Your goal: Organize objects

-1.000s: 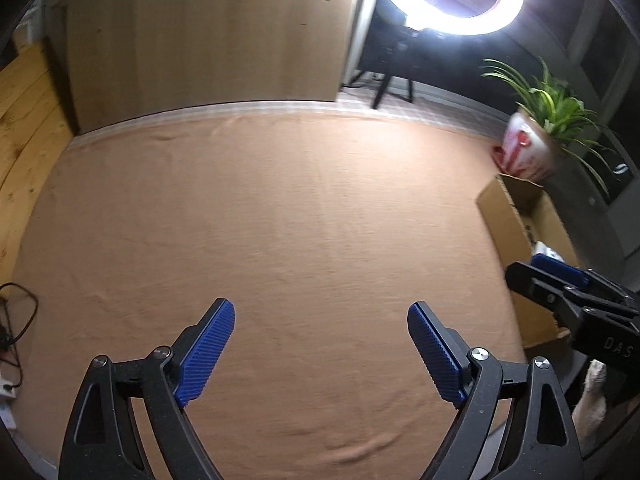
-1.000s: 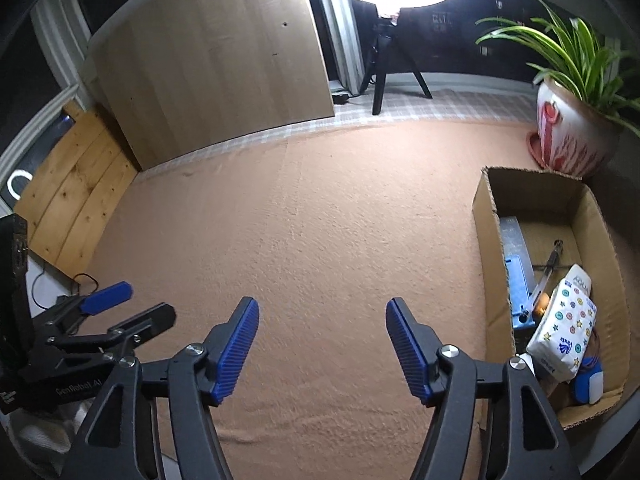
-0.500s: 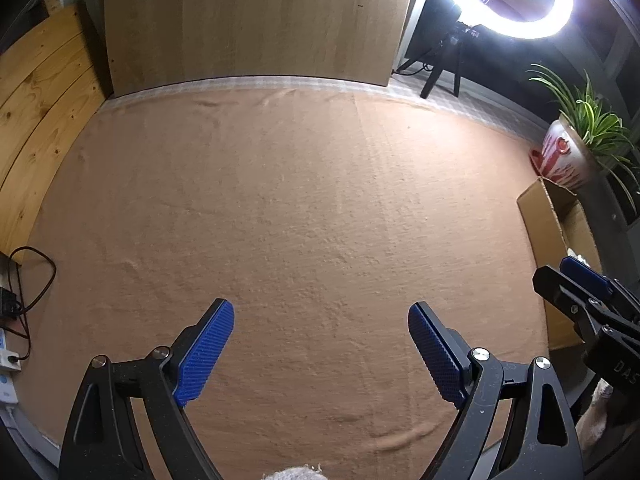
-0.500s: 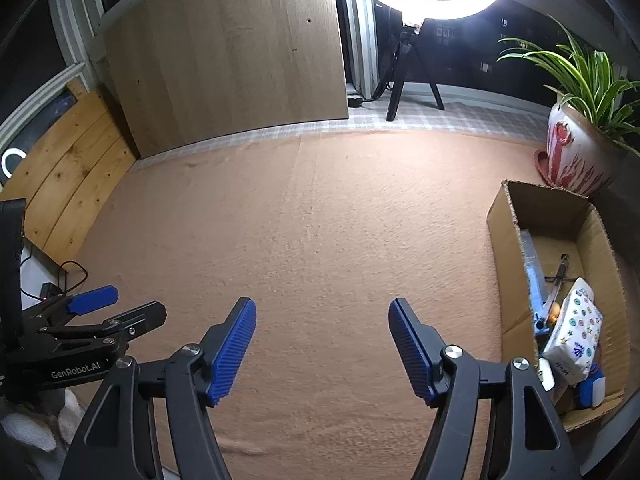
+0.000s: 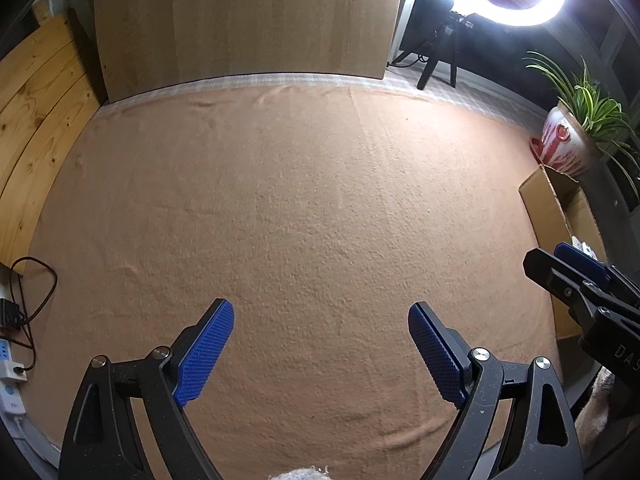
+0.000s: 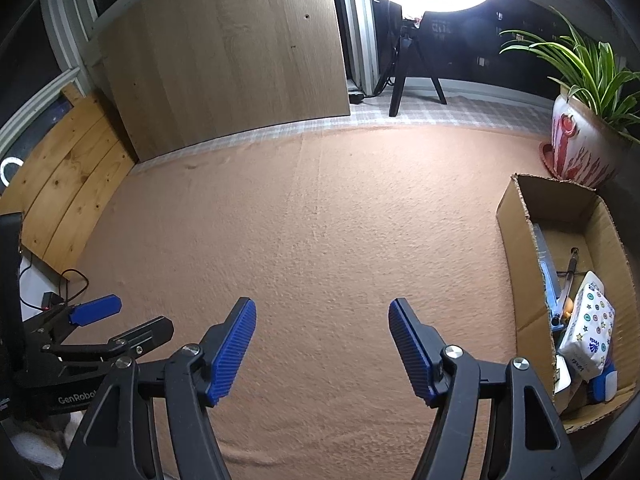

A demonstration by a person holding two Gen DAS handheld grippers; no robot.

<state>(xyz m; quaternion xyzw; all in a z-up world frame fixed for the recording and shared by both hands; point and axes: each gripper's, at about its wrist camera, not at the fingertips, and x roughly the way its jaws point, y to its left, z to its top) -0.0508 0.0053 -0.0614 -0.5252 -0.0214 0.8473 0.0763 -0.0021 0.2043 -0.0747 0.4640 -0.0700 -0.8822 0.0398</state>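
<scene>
An open cardboard box (image 6: 520,248) stands at the right edge of the peach cloth (image 6: 320,220). It holds a patterned tissue pack (image 6: 588,332), a pen (image 6: 570,276), a blue-and-clear flat item (image 6: 548,280) and a small blue-white object (image 6: 604,386). My right gripper (image 6: 322,346) is open and empty, low over the cloth left of the box. My left gripper (image 5: 320,350) is open and empty over the cloth's near part. The box (image 5: 544,208) shows at the right in the left wrist view.
A potted plant (image 6: 580,148) stands behind the box. A ring light on a tripod (image 6: 416,60) and a wooden board (image 6: 224,60) stand at the back. Wooden planks (image 5: 36,128) lean at the left. A power strip with cables (image 5: 12,344) lies at the left.
Both grippers have pulled back and tilted up, so more of the back wall and board shows. Both stay open and empty. Nothing on the cloth or in the box moved.
</scene>
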